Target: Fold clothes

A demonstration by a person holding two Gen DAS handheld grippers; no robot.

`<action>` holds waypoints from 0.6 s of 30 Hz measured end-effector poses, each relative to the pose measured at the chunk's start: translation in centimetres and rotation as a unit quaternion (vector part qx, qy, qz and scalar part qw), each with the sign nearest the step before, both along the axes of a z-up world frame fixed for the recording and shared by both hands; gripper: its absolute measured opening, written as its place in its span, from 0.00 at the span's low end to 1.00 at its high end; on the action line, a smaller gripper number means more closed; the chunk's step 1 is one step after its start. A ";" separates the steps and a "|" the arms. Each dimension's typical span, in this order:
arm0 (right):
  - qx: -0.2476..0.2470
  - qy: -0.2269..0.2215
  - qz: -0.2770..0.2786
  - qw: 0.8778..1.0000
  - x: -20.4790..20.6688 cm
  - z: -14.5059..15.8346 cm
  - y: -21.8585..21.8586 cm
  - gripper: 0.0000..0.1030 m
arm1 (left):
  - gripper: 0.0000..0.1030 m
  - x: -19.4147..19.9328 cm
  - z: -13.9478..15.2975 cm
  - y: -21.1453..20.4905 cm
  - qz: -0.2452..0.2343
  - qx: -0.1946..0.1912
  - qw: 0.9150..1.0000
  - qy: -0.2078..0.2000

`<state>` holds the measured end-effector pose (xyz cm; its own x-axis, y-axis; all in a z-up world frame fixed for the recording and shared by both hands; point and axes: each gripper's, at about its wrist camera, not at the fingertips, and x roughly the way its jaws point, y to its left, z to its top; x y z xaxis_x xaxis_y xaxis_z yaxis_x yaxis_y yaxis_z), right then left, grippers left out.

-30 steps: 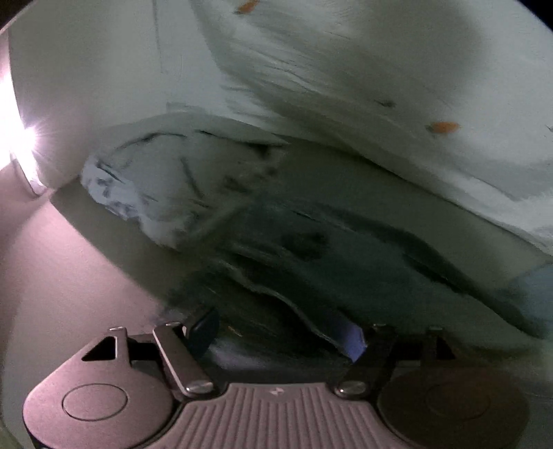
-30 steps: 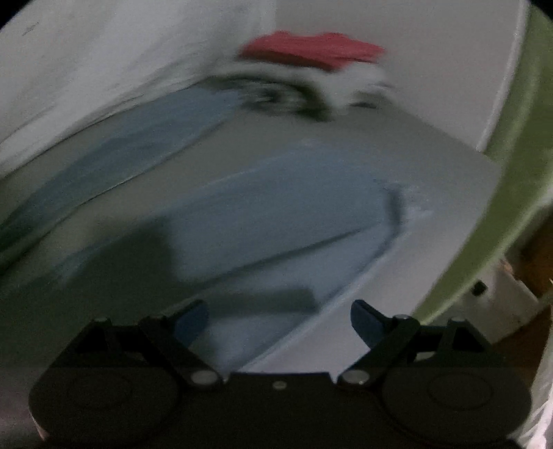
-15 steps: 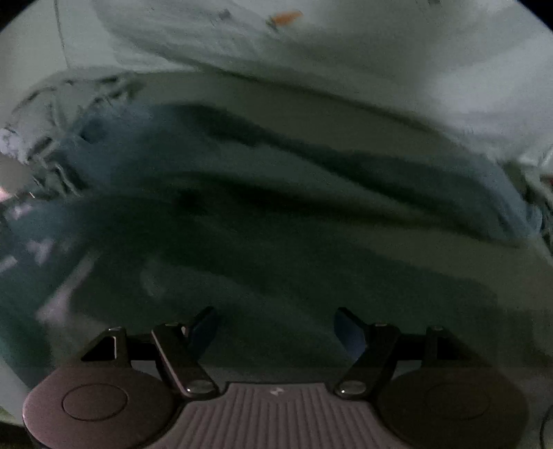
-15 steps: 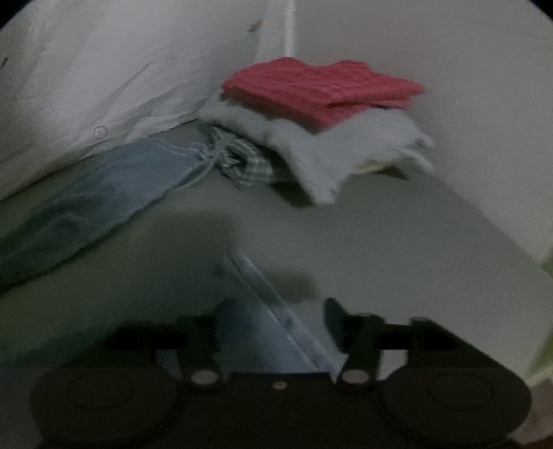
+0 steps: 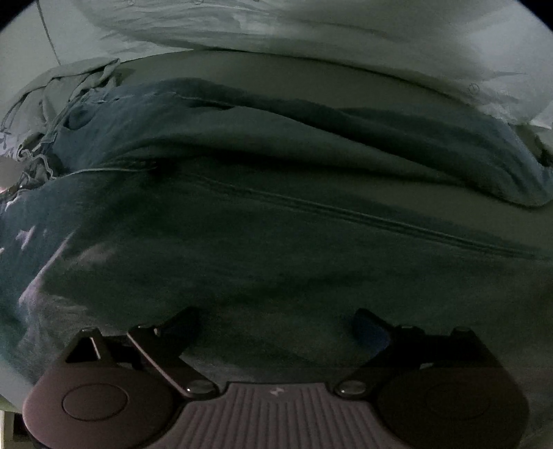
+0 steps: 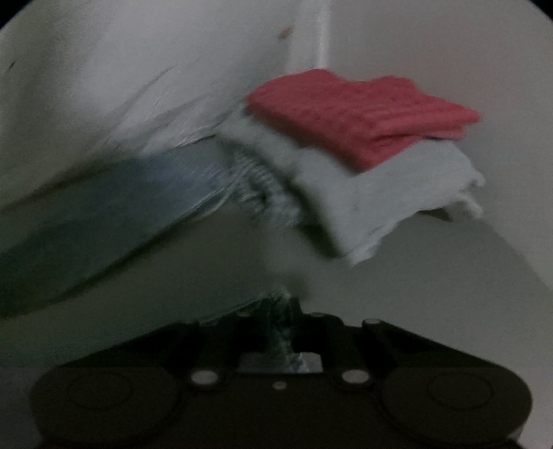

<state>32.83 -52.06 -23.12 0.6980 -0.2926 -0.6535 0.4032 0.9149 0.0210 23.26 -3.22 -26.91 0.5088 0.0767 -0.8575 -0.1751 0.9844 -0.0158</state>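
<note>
right tongs (image 6: 281, 331) tight on jeans (image 6: 103, 203)

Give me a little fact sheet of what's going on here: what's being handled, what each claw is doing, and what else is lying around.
garment: blue jeans spread on the pale table
left gripper: jaws wide, just been opening, over the denim, not gripping
right gripper: just closed, pinching a jeans hem
stack: red folded cloth atop grey folded cloth
backdrop: white sheet
</note>
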 end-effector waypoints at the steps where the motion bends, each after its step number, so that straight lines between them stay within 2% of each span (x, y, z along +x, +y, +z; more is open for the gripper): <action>1: -0.034 0.009 -0.044 0.998 0.2 -0.3 -0.7 0.00 | 0.95 -0.1 0.0 -0.3 -0.002 0.005 1.000 0.000; 2: -0.061 0.017 -0.085 0.994 0.5 -0.6 -1.4 0.00 | 0.96 -0.1 0.0 -0.5 -0.002 0.008 1.000 0.001; 3: -0.045 0.028 -0.101 0.993 0.6 -1.1 -2.8 0.00 | 0.97 -0.1 0.0 -0.6 -0.002 0.009 1.000 0.002; 5: 0.042 0.029 -0.119 0.992 -0.1 -1.5 -5.6 0.03 | 1.00 0.2 -0.1 -0.6 0.000 0.009 1.000 0.007; 7: 0.045 0.014 -0.103 0.994 -1.6 -0.7 -5.8 0.11 | 1.00 0.6 -0.1 -0.5 0.003 0.006 1.000 0.013; 9: 0.035 0.006 -0.082 0.996 -3.3 0.0 -5.2 0.45 | 1.00 0.7 -0.1 -0.5 0.009 0.006 1.000 0.017; 13: 0.072 0.011 -0.056 0.996 -6.2 -0.5 -3.6 0.47 | 1.00 1.1 0.0 -0.5 0.021 0.005 0.999 0.024; 18: 0.129 0.014 -0.073 0.989 -6.7 -2.1 -1.7 0.51 | 1.00 2.1 0.9 0.4 0.031 -0.019 0.999 0.028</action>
<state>26.09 -53.77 -25.23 0.6414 -0.2094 -0.7381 0.5339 0.8127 0.2335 25.33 -2.78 -26.00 0.4554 0.0731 -0.8873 -0.2372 0.9706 -0.0418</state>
